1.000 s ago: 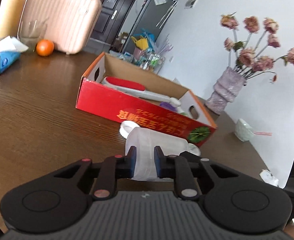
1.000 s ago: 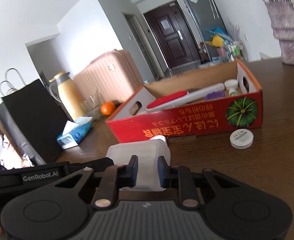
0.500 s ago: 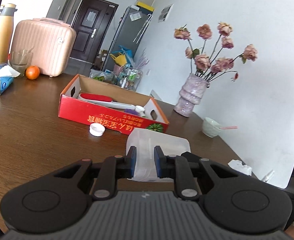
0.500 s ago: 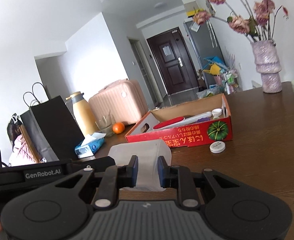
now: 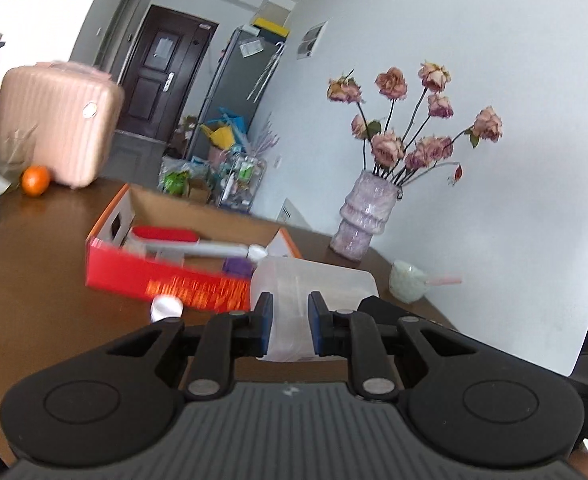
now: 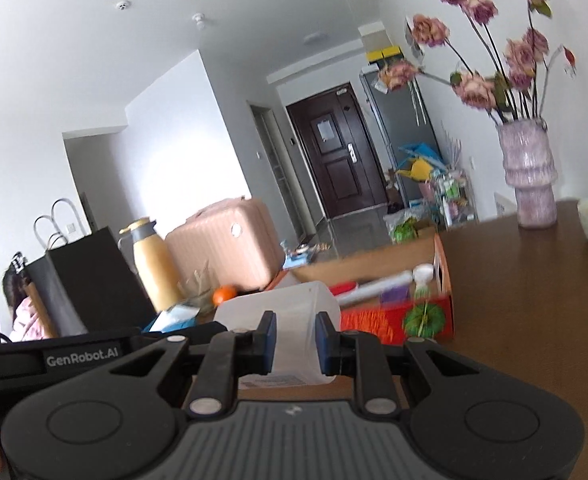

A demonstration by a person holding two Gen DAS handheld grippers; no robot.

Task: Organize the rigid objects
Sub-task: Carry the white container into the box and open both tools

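A translucent white plastic jar (image 5: pixel 314 284) is held above the brown table by both grippers. My left gripper (image 5: pixel 289 328) is shut on one end of it; my right gripper (image 6: pixel 295 342) is shut on the other end of the jar (image 6: pixel 285 312). Beyond it lies an open red cardboard box (image 5: pixel 165 276), which also shows in the right wrist view (image 6: pixel 390 316). The box holds a red-and-white brush (image 5: pixel 185 242) and small items. A white round lid (image 5: pixel 166 308) lies on the table in front of the box.
A pink vase of dried roses (image 5: pixel 364 220) and a pale bowl (image 5: pixel 408 286) stand at the right. A pink suitcase (image 5: pixel 53 120), an orange (image 5: pixel 35 180), a yellow flask (image 6: pixel 151 268), a tissue pack and a black bag (image 6: pixel 81 280) stand at the left.
Both grippers have risen with the jar and tilted upward, so the box and table sit lower in view. Both stay shut on the jar.
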